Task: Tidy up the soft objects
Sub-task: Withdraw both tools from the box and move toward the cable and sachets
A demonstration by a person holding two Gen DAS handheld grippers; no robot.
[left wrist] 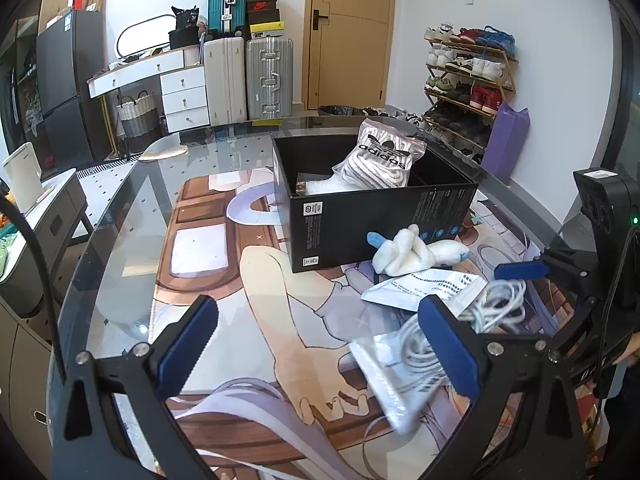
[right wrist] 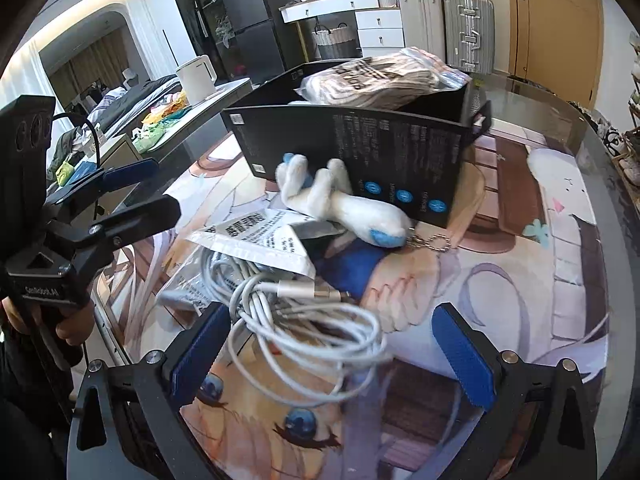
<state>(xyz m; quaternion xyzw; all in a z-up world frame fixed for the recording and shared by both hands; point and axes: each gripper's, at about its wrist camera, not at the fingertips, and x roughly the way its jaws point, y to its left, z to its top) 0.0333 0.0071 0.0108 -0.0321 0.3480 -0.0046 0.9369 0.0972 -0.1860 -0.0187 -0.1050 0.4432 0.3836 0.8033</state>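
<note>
A black cardboard box [left wrist: 380, 216] stands on the printed mat and holds a bagged pack of striped socks [left wrist: 384, 156]. Against the box's near wall lies a white plush toy [left wrist: 412, 252] with blue tips. A coil of white cable [right wrist: 304, 312] and a printed plastic packet [right wrist: 260, 240] lie in front of the toy. My left gripper [left wrist: 318, 346] is open above the mat, left of the cable, with nothing between its fingers. My right gripper [right wrist: 332, 356] is open too, low over the cable coil, whose loops reach between its fingers. The plush toy [right wrist: 344, 204] lies beyond it.
The anime-print mat [left wrist: 224, 248] covers a glass table whose curved edge [left wrist: 120, 216] runs along the left. A clear plastic bag [left wrist: 384, 368] lies under the cable. Suitcases [left wrist: 268, 76], a white dresser [left wrist: 184, 92], a door and a shoe rack [left wrist: 468, 80] stand beyond the table.
</note>
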